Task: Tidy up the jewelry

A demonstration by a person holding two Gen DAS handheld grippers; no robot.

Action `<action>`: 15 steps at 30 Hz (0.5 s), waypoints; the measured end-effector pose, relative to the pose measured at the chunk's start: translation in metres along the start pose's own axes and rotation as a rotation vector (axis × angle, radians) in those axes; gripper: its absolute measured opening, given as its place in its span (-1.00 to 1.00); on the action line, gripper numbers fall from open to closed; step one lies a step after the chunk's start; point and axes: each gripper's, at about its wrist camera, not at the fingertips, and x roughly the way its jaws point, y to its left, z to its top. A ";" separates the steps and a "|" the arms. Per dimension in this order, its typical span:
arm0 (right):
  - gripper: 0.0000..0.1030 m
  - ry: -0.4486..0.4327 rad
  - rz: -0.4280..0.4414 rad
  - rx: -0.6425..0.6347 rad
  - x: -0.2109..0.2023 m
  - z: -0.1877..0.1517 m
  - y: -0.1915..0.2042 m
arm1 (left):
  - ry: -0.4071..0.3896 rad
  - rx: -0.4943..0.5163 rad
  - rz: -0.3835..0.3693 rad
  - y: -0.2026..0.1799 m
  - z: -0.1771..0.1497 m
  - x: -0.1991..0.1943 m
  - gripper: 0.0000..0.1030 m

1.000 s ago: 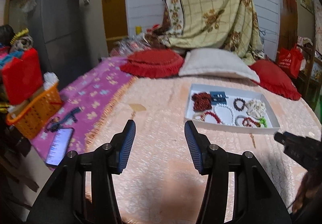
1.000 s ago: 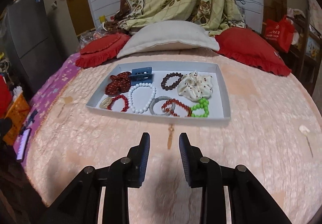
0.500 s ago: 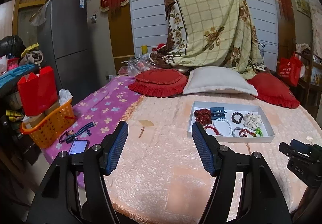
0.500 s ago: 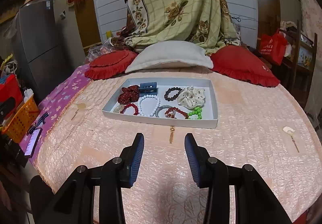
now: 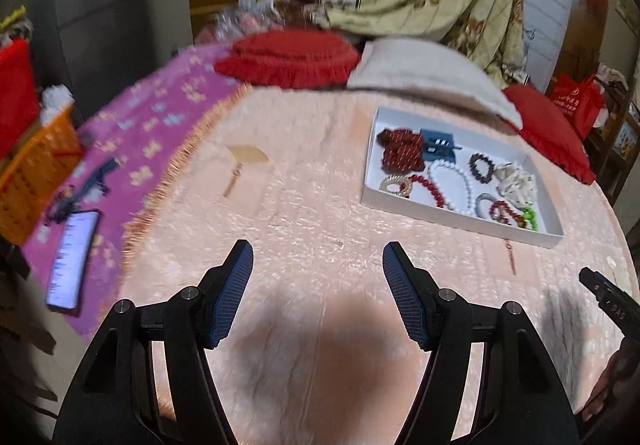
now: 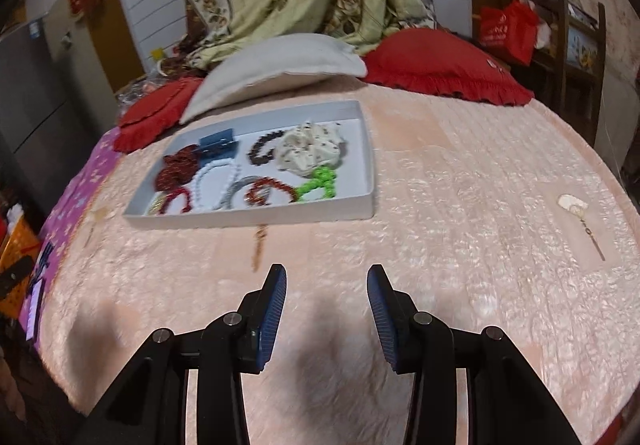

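Dim, warm indoor light, probably from overhead. Soft dark shadows fall on the pink bedspread [image 5: 320, 205] just ahead of each hand-held gripper. Both views are smeared by motion blur, worst toward the edges, where fisheye bending curves the bed and black corners close in.
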 end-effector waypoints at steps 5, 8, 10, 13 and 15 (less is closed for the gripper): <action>-0.22 0.014 0.000 0.050 0.025 0.021 -0.015 | 0.041 -0.023 0.003 -0.002 0.014 0.032 0.31; -0.22 0.009 -0.010 0.052 0.032 0.030 -0.019 | 0.022 -0.024 0.016 -0.005 0.012 0.034 0.31; -0.22 0.011 0.001 0.064 0.035 0.032 -0.021 | 0.007 -0.026 0.027 -0.008 0.009 0.033 0.31; -0.22 0.008 0.031 0.066 0.032 0.027 -0.017 | -0.034 -0.020 0.047 -0.013 0.005 0.023 0.31; -0.22 0.002 0.035 0.045 0.029 0.020 -0.008 | -0.071 -0.013 0.063 -0.017 0.002 0.013 0.31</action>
